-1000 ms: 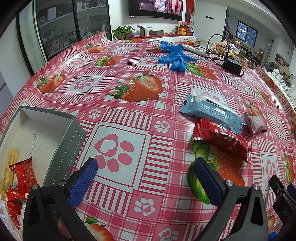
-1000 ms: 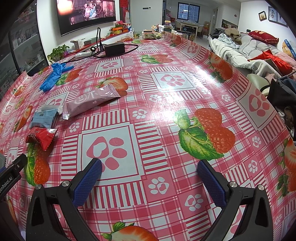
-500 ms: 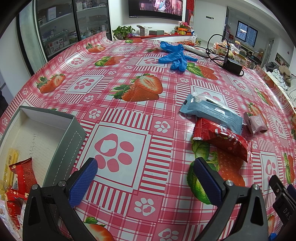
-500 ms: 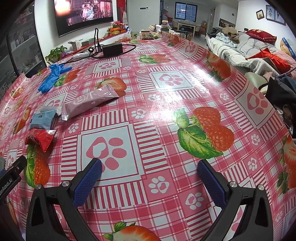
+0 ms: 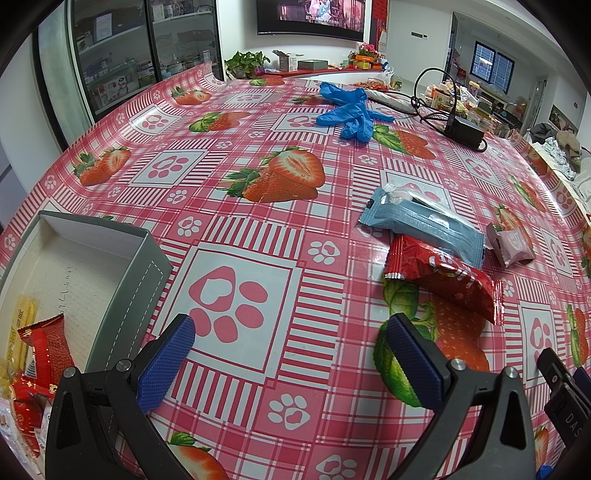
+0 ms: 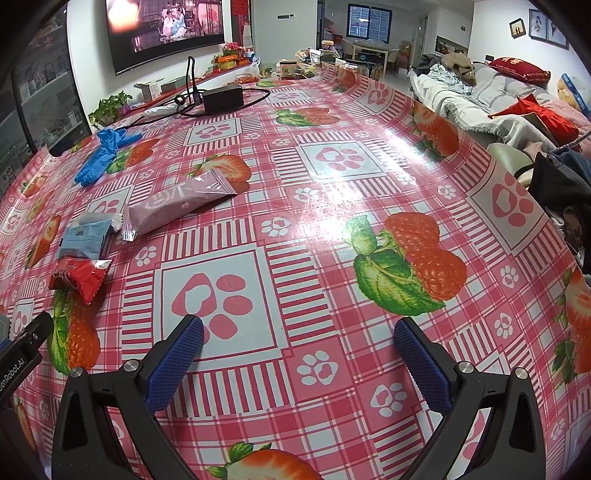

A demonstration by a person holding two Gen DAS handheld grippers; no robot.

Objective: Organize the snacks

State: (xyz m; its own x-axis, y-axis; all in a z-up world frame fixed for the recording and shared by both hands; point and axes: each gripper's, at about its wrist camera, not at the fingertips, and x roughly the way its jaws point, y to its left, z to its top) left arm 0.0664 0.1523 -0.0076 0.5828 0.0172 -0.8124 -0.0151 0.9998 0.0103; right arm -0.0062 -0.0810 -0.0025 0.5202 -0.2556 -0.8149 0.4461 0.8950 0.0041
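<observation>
The left gripper [image 5: 288, 354] is held released and empty, the red snack packet [image 5: 443, 277] lying just ahead to its right. The right gripper [image 6: 297, 352] is likewise spread, the packets well off to its left.

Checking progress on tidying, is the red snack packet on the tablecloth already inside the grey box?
No, the red snack packet lies on the tablecloth, well apart from the grey box.

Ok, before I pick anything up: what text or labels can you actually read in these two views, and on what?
"enRobot.AI", first letters cut off by the frame: on the black gripper body at the left edge of the right wrist view.
"DAS", cut off: on the black part at the right edge of the left wrist view.
Pink packet: large pale characters, not legible.
Red packet, blue packet, packets in the grey box: print too small.
TV subtitles: blurred.
</observation>
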